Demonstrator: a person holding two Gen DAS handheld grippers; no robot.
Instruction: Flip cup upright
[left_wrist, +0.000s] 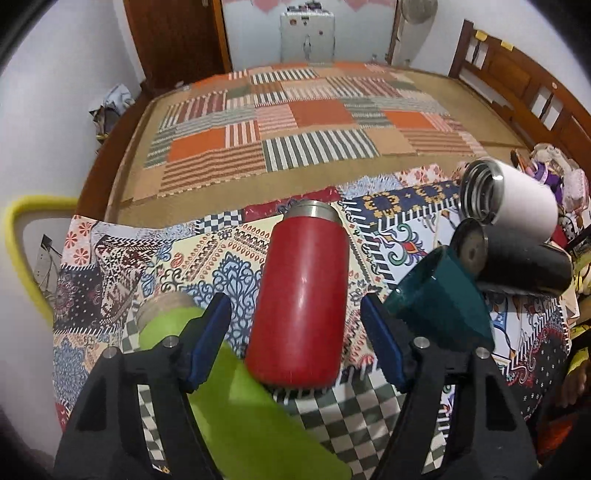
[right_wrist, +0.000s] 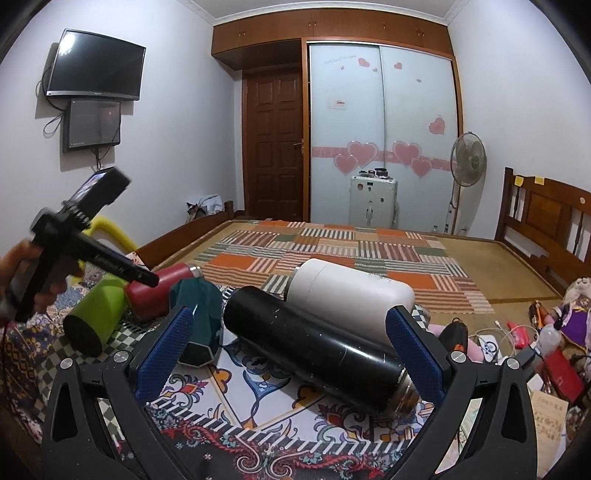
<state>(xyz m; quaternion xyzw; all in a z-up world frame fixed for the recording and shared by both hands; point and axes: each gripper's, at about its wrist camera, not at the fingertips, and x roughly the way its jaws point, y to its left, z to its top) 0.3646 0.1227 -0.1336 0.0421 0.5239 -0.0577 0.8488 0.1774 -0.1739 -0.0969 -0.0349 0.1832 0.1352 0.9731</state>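
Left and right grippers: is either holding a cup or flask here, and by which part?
Nothing is held. The left gripper is open astride the lying red flask; the right gripper is open astride the black flask.

Both wrist cameras look low across the same cups (left_wrist: 301, 295) closely.

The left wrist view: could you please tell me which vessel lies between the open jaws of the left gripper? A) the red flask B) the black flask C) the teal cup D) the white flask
A: the red flask lies on its side on the patterned cloth, centred between the spread jaws of the left gripper, while the teal cup sits outside the right-hand jaw.
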